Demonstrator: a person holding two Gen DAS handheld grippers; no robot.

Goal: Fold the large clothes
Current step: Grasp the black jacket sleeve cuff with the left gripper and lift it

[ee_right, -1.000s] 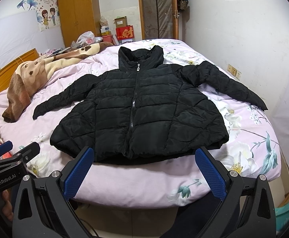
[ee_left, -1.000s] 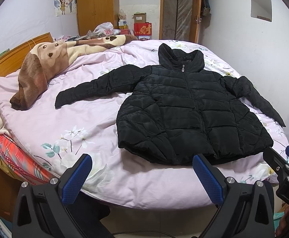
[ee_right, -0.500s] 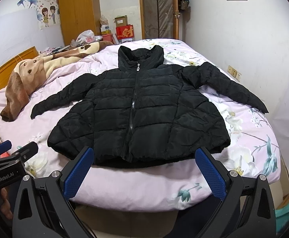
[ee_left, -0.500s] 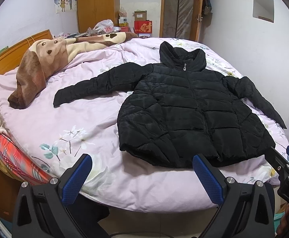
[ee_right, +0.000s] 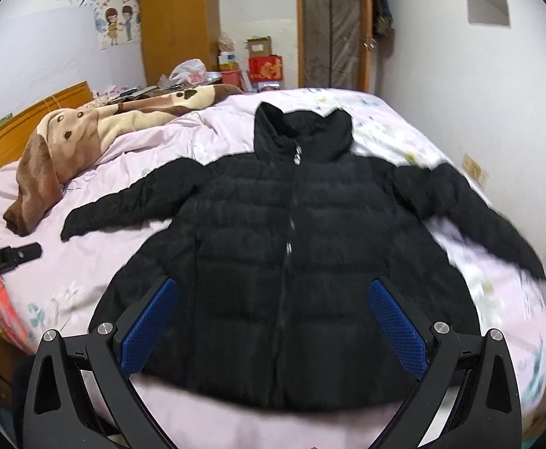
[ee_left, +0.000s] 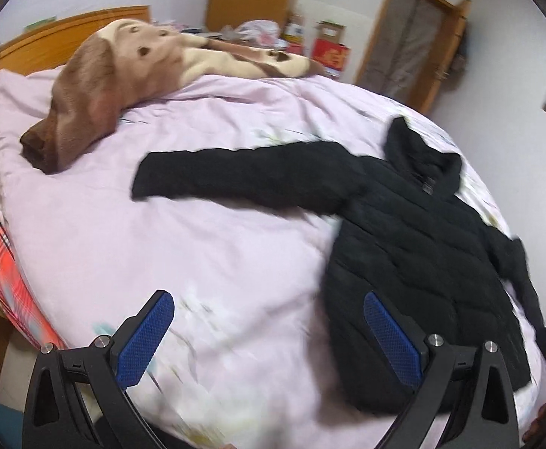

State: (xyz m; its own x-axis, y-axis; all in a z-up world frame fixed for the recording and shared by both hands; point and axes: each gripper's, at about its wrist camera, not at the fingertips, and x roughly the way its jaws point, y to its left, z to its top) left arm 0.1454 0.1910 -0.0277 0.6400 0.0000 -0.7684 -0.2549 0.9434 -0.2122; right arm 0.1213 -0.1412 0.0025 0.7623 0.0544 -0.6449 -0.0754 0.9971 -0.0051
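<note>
- The left hand-held gripper hovers over the near edge of the bed, its blue-padded fingers spread wide apart and gripping nothing; bare pale lilac floral bedsheet lies between them.
- The right hand-held gripper hovers above the hem of the black quilted puffer jacket, jaws likewise wide apart and empty.
- The jacket lies flat, zip up, on the bed's middle and right side, both sleeves spread outward, collar toward the far edge.
- Beyond the left sleeve, a brown and cream plush blanket is heaped along the bed's left side, near the wooden headboard.
- Past the far edge stand cardboard boxes, a wooden wardrobe and a screened door.
</note>
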